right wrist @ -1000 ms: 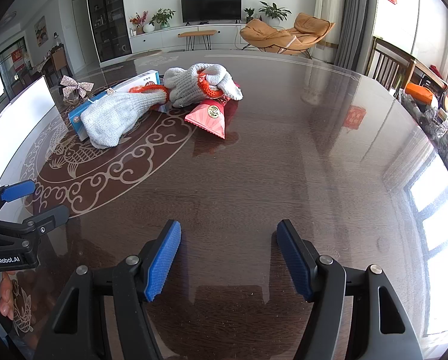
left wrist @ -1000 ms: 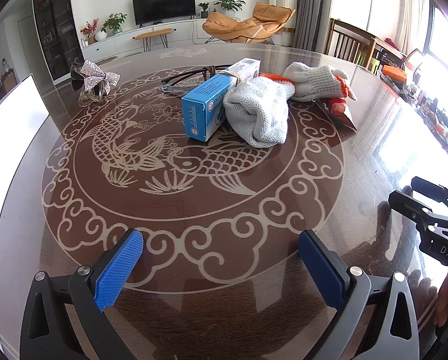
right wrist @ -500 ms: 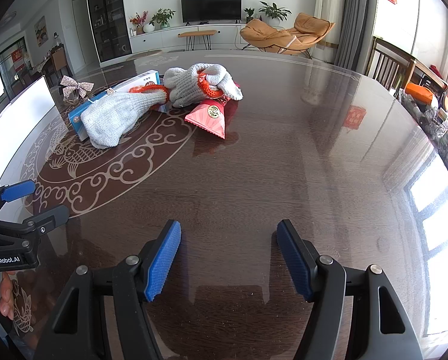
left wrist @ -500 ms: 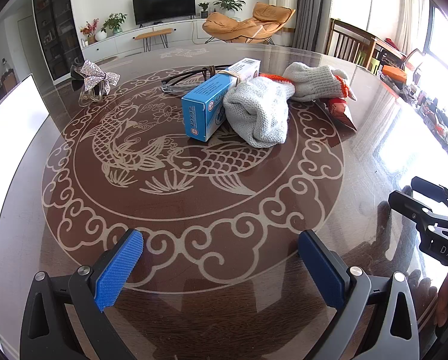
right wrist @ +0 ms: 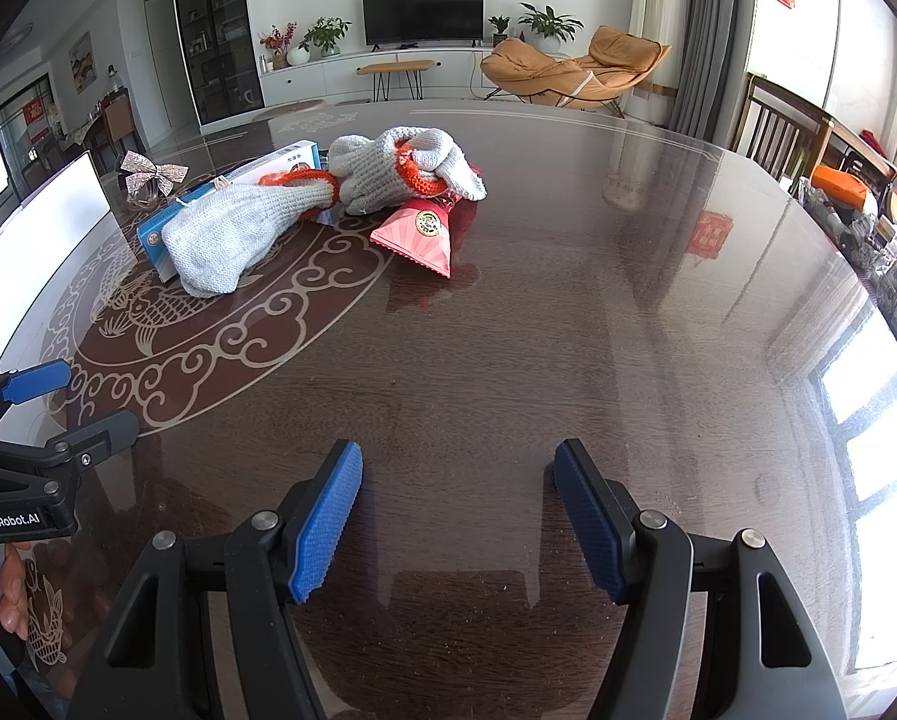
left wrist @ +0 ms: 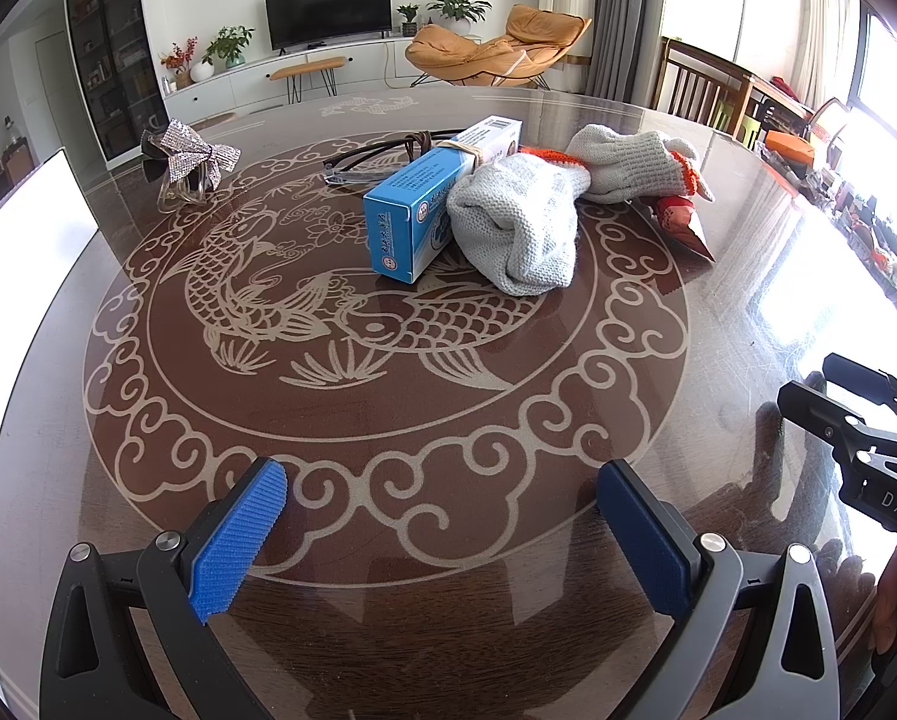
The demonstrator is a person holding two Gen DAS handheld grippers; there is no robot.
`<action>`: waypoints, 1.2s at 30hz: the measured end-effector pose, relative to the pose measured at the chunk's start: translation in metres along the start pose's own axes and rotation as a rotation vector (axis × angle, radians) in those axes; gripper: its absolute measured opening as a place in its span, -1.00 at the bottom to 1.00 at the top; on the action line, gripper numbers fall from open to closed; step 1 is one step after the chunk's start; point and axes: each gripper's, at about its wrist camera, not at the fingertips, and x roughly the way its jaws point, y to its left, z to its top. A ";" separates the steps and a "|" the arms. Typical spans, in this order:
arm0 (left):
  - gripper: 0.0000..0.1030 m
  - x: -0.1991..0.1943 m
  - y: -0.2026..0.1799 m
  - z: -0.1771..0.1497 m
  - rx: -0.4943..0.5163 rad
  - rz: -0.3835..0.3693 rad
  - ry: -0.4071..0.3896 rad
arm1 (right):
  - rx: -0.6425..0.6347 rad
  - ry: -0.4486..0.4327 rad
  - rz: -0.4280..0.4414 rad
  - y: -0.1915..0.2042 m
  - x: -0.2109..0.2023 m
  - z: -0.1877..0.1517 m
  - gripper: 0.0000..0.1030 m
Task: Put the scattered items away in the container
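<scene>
From my left gripper — jaws wide, empty — the blue rectangular cardboard box lies far ahead, long axis running away to the right. From my right gripper, also open and empty, the box sits far left — my left hand is nearer.

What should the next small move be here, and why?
Probably reach the left gripper forward to the grey knit glove lying against the blue box. Both grippers are open and empty, with the right gripper over bare table. The items are still clustered across the table, and the glove sits nearest, on top, so it is easy to grasp.
</scene>
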 end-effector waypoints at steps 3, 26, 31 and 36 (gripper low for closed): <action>1.00 0.000 0.000 0.000 0.000 0.000 0.000 | 0.000 0.000 0.000 0.000 0.000 0.000 0.32; 1.00 0.000 0.000 0.000 0.000 0.000 0.000 | -0.031 -0.012 0.061 0.002 0.043 0.072 0.31; 1.00 0.000 0.000 0.000 0.000 0.000 0.000 | -0.073 0.034 0.062 0.017 0.081 0.107 0.31; 1.00 0.000 0.000 0.000 0.000 0.000 0.000 | -0.012 0.014 0.102 0.011 0.096 0.123 0.31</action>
